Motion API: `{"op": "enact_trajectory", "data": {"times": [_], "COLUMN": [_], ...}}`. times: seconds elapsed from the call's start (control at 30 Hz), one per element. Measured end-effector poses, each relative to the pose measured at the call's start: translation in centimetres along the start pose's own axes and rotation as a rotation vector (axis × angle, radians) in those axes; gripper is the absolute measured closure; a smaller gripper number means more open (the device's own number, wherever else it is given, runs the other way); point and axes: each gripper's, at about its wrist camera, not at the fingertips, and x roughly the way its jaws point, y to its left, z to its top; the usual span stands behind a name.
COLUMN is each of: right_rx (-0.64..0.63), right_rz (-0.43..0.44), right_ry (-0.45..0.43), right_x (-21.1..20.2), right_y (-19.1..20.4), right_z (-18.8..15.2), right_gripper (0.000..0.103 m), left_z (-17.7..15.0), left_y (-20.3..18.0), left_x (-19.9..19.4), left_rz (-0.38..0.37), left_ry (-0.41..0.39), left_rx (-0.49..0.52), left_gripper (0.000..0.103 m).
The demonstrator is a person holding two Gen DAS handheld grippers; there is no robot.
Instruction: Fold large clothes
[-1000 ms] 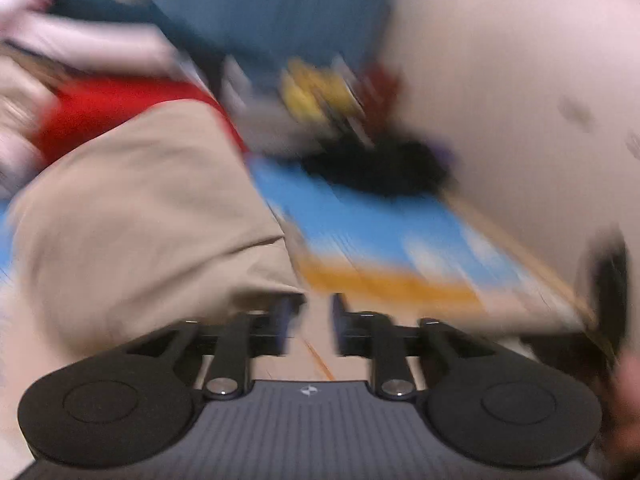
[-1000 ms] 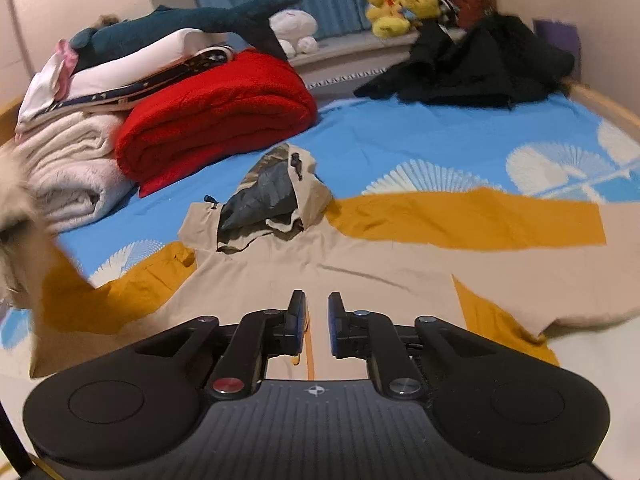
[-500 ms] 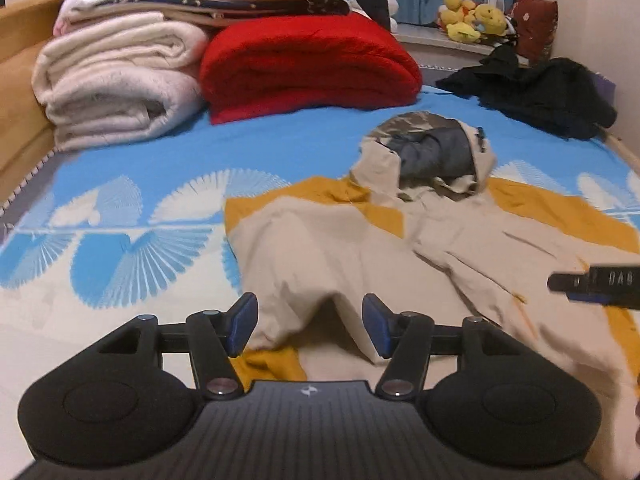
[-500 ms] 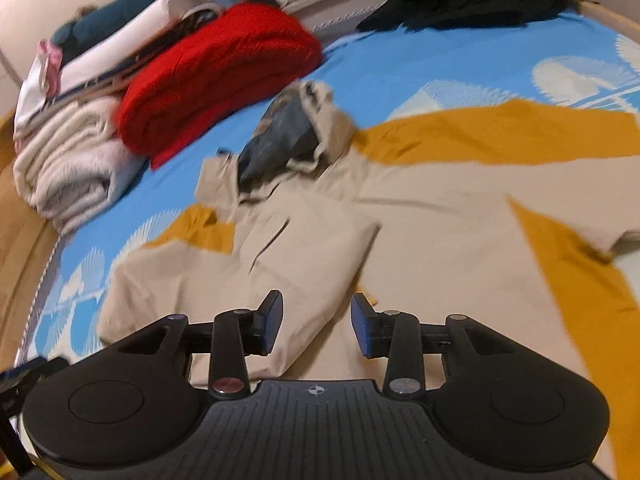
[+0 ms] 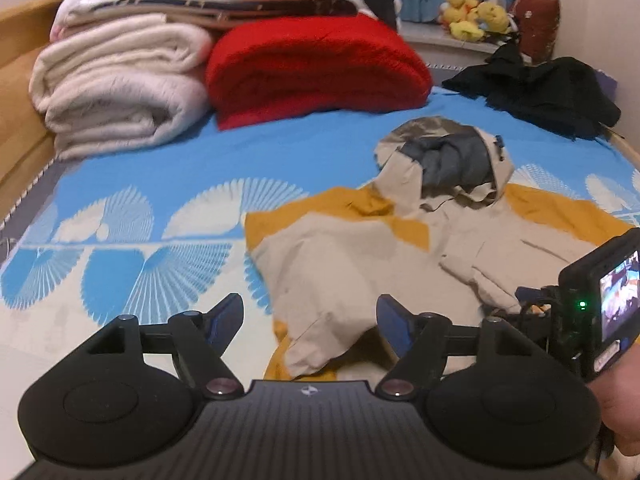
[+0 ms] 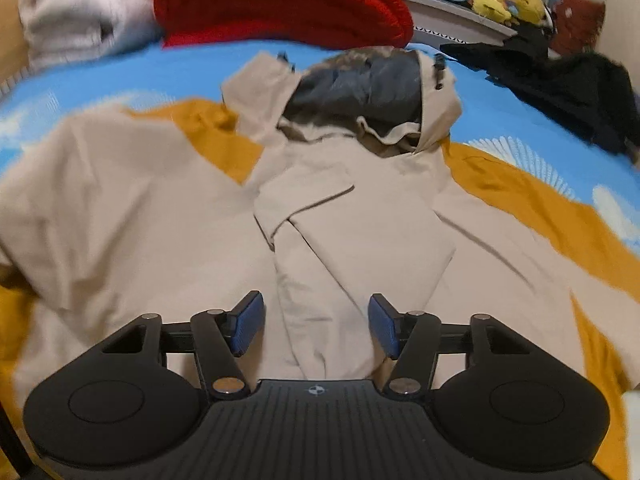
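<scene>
Left hand-held gripper (image 5: 310, 322): your fingers are spread wide and hold nothing.
Right hand-held gripper (image 6: 316, 326): also spread and holding nothing, poised over the cloth.
Jacket (image 5: 360, 256): the tan and mustard hooded jacket lies on the bed (image 5: 168, 160), ahead and to the right of your left hand-held gripper, and directly under and ahead of your right one.
Sleeve (image 6: 352, 256): lies folded across the chest, between your right fingers.
Surroundings: red blanket (image 5: 316, 68) and white blankets (image 5: 116, 88) far ahead; black clothes (image 5: 552, 92) and yellow plush toys (image 5: 476, 16) ahead to the right.
Left view only: your right hand (image 5: 620, 404) and its camera screen (image 5: 616, 296) at the right edge.
Right view only: the sleeve fold seen close.
</scene>
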Motion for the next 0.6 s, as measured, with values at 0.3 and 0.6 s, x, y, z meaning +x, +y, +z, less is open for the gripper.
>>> {"op": "enact_trajectory", "data": {"times": [0.3,0.6], "right_rx": [0.309,0.82], "right_rz": [0.011,-0.114], "right_ry": [-0.314,-0.161], "right_x": [-7.4,-3.0], "right_y": [-7.5,-19.0], "right_z": [2.9,-6.0], "right_gripper": [0.099,0.095], "left_z": [0.9,0.6], "left_y": [1.0,0.2], "left_x": [-1.4,-0.8], "left_rz": [-0.04,-0.057], "left_ry": [-0.044,-0.023], "left_rx": [-0.035,-0.011], "left_gripper": [0.025,0.025]}}
